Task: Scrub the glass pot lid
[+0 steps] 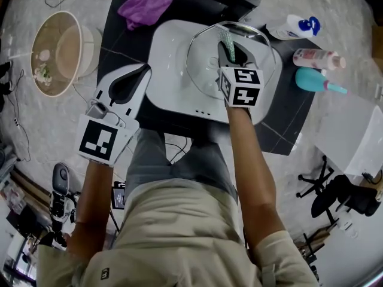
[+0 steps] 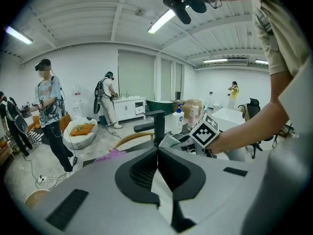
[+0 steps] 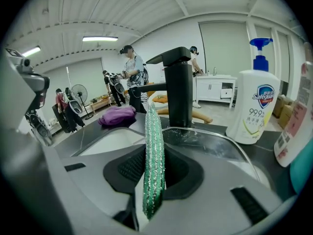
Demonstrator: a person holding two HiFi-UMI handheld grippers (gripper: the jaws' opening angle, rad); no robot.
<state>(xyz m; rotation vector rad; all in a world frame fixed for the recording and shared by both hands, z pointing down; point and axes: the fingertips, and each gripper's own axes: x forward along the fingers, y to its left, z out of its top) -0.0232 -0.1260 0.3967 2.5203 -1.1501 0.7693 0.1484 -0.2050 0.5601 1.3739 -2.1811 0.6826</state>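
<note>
**A:** What was kept in the sink (image 1: 164,76)?

**B:** The glass pot lid (image 1: 203,64) was found there. It was propped at a tilt inside the white basin, below the black faucet (image 3: 178,89). A round basket (image 1: 57,52) was seen on the floor, well off to the left of the left jaws, with a few small bits in it that could not be made out.

**A:** How were the hands posed?

**B:** Both forearms were stretched forward from the body. The right gripper (image 1: 230,51) was held over the lid, and its jaws were pointed at the faucet. The left gripper (image 1: 143,72) was held at the sink's left edge above the bench (image 1: 119,34).

**A:** And the jaws?

**B:** The right jaws were clamped on a green scrub pad (image 3: 152,131), which was held on edge and stuck out past the tips. The left jaws were pressed together, with nothing caught between them.

**A:** Where was the lid placed, relative to them?

**B:** It was spread under and just ahead of the right jaws, and its rim curved round to their right. Contact between pad and glass could not be judged. The lid was well to the right of the left jaws.

**A:** Anything else nearby?

**B:** A pump bottle (image 3: 257,102) was stood to the right of the right jaws, and a purple cloth (image 1: 145,6) was left ahead of the left jaws.
</note>
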